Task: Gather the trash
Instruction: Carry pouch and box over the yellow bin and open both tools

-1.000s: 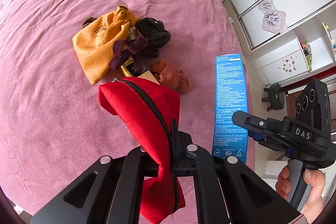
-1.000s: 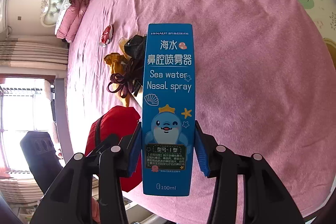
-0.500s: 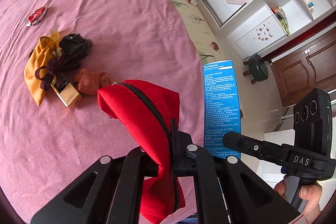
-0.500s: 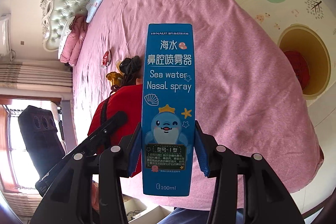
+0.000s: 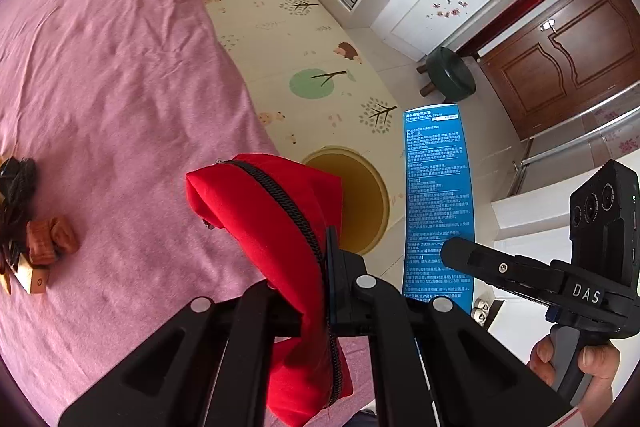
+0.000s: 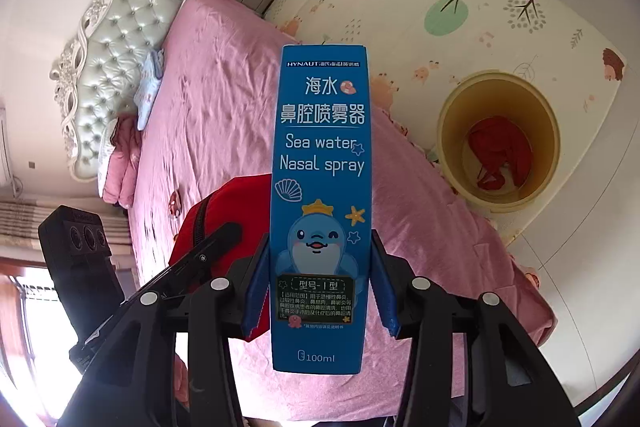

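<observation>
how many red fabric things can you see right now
2: a red zip pouch pinched in the left gripper, and a red cloth item lying inside the yellow bin on the floor. Others may be hidden.

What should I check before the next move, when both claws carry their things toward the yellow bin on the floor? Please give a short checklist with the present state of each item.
1. Left claw shut on the red zip pouch: ok.
2. Right claw shut on the blue nasal spray box, pads on both sides: ok.
3. Yellow bin in view with its mouth uncovered: ok.
4. Room in the bin: ok, only a red item lies at the bottom.
5. Either claw above the bin: not ok, the bin lies off to the side in both views.
6. Pouch zipper closed: cannot tell.
</observation>
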Demonstrator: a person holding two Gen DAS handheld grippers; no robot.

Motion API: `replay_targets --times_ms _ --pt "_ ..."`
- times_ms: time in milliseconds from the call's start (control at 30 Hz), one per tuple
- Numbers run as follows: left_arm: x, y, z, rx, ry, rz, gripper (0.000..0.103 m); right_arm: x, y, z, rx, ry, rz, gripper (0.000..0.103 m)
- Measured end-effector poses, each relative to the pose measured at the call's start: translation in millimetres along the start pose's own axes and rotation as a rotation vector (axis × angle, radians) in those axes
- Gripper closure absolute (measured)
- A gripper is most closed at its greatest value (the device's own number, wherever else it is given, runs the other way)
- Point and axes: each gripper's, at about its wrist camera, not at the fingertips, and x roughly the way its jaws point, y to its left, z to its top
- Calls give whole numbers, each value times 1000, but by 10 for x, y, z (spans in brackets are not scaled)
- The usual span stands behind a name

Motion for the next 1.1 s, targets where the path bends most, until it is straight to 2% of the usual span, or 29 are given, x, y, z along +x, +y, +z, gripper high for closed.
replay_targets --times_ms 333,700,733,767,800,833,967,1100 --pt "741 -859 469 143 72 -51 98 -345 -895 440 144 -94 -53 58" --pt "1465 -1355 847 237 158 -75 97 -295 -1399 844 206 -98 -72 58" --pt "1509 -1383 881 249 158 -67 89 -281 -1416 877 205 -94 -75 56" --pt "1549 -1394 902 260 158 -43 76 -269 -1429 897 209 -92 -91 56" --pt "1601 -1401 928 267 167 -25 41 -252 -1448 914 212 -85 -97 52" --pt "1627 -1391 946 267 163 -13 26 -246 -1470 915 218 -83 -95 51" --pt "1678 -1268 938 278 178 33 28 -234 -1525 896 244 -85 -94 51" --pt "1680 -1163 915 273 193 42 28 -198 -1527 869 268 -77 -94 51"
